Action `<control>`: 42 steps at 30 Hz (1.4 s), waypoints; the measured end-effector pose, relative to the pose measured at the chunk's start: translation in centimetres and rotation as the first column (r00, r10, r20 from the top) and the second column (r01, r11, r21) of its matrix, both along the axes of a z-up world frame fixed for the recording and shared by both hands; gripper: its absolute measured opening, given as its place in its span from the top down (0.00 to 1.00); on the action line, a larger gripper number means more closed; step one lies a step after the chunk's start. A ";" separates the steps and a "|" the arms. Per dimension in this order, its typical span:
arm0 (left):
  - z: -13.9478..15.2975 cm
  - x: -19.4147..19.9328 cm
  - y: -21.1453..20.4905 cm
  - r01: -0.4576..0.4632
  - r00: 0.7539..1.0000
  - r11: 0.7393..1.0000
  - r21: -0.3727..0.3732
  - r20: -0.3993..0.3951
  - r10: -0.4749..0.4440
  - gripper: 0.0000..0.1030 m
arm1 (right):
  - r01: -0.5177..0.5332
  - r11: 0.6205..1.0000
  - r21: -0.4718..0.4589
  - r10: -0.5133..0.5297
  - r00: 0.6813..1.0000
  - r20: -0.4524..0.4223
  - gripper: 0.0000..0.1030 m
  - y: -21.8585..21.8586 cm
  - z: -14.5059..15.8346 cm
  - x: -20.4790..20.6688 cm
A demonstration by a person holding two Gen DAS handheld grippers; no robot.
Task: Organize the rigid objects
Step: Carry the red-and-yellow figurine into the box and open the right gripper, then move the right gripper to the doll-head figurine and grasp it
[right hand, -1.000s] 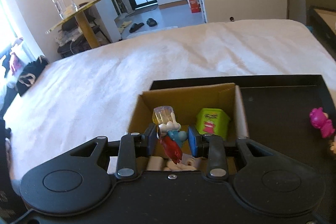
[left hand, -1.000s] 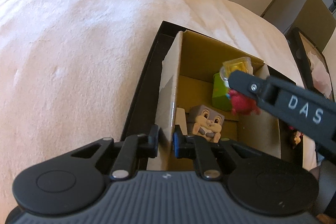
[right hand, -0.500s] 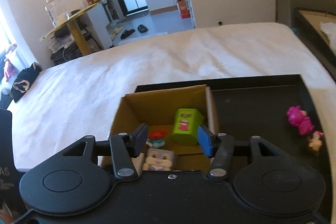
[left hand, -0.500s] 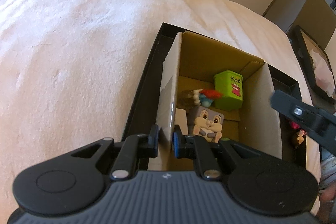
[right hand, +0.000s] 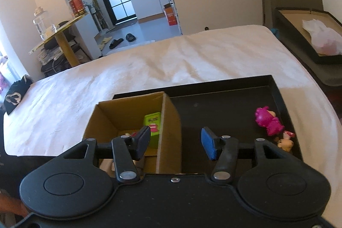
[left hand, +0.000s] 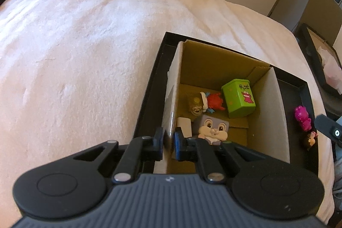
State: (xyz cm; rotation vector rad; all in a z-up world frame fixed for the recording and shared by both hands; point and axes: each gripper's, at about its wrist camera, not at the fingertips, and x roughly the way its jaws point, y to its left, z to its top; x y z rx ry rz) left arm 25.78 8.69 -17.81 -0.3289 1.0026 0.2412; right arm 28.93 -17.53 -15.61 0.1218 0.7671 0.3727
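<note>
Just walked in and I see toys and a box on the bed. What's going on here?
Someone is sorting small toys into a cardboard box that sits in a black tray. The left gripper is clamped on the box's side wall. The right gripper is open and empty. A pink figure and a smaller figure lie in the tray, outside the box.

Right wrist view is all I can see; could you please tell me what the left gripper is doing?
Observer: The left gripper is shut on the near end of the cardboard box, clamping its left wall.
Operator: Thank you. What is lying low inside, near that wall?
Observer: A grey bunny cube sits on the floor close to that gripper.
Operator: Is anything behind it?
Observer: A red-haired figure lies between the cube and the back wall, left of the green tin.
</note>
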 end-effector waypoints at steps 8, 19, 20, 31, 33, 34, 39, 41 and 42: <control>0.8 0.2 -0.4 -0.011 1.000 0.999 0.048 -0.027 0.012 0.90 | 0.033 0.999 0.024 -0.032 0.999 -0.022 0.39 -2.6 -0.7 0.1; 1.5 0.9 -2.4 0.004 0.997 0.990 0.139 -0.072 0.006 0.84 | 0.047 0.998 0.043 -0.046 0.998 -0.037 0.37 -5.7 -2.2 0.6; 1.4 1.0 -2.5 0.003 0.997 0.990 0.140 -0.076 0.007 0.82 | 0.044 0.998 0.038 -0.043 0.999 -0.033 0.36 -6.0 -2.2 0.7; 1.2 1.1 -4.3 0.010 0.995 0.975 0.222 -0.096 0.011 0.51 | 0.032 0.999 -0.003 -0.032 0.999 0.017 0.28 -8.6 -4.1 2.4; 1.0 1.2 -4.6 0.013 0.994 0.972 0.235 -0.106 0.012 0.48 | 0.036 0.999 -0.004 -0.036 0.999 0.023 0.28 -8.9 -4.8 2.8; 0.9 1.2 -4.7 0.015 0.994 0.969 0.246 -0.113 0.013 0.46 | 0.042 0.999 0.001 -0.042 0.999 0.024 0.28 -9.1 -5.1 3.0; 0.5 1.5 -5.2 0.013 0.991 0.962 0.272 -0.131 0.023 0.36 | 0.088 0.996 -0.006 -0.088 0.996 0.032 0.31 -9.9 -6.5 3.2; 0.6 1.6 -5.4 0.009 0.992 0.958 0.286 -0.125 0.029 0.32 | 0.085 0.996 -0.030 -0.084 0.996 0.032 0.32 -10.1 -7.1 3.3; 0.7 1.7 -5.4 0.005 0.992 0.957 0.291 -0.124 0.032 0.31 | 0.083 0.995 -0.046 -0.082 0.996 0.036 0.32 -10.1 -7.3 3.3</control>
